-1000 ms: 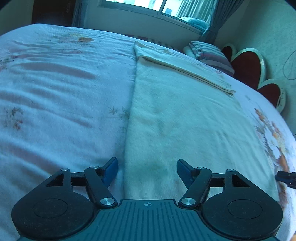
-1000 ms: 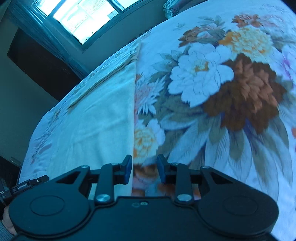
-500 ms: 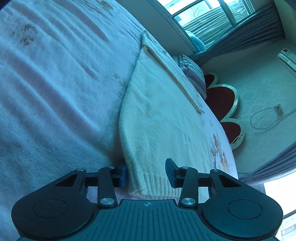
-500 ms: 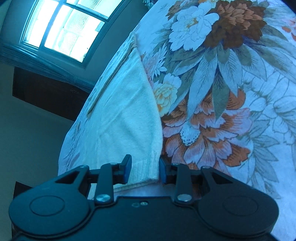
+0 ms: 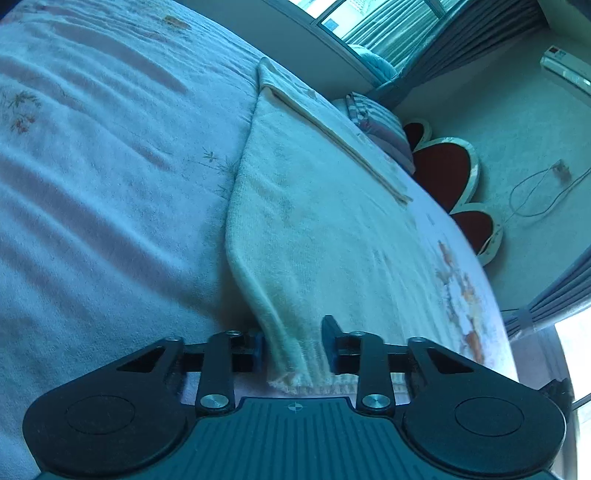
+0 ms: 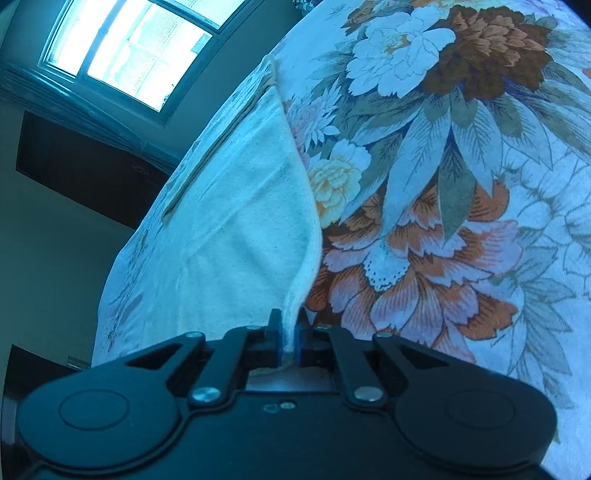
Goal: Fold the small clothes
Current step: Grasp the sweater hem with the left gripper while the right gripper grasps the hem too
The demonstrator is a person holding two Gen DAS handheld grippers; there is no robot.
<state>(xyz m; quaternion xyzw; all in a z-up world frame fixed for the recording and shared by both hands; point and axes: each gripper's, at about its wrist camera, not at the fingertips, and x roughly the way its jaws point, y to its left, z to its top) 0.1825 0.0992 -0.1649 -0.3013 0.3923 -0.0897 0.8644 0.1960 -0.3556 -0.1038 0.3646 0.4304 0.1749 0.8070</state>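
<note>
Home bedroom: floral bedspread (image 6: 461, 166), headboard (image 5: 447, 166), curtained window (image 5: 384, 26).

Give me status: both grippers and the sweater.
Left hand-held gripper astride sweater hem, fingers apart, not clamped. Right hand-held gripper shut on the other hem corner, edge lifted. Nothing blocking on bedspread.

The left gripper (image 5: 293, 345) sits low and level, its two fingers spread with a clear gap, one blue pad (image 5: 258, 349) on each side of the sweater (image 5: 317, 236) hem. The cloth lies between them, touching the left pad; whether the right pad touches it is hard to tell.

The right gripper (image 6: 290, 338) points forward along the garment's right edge. Its jaws are drawn nearly together, blue pads (image 6: 279, 338) pinching a thin fold of the hem, which rises taut from the grip.
</note>
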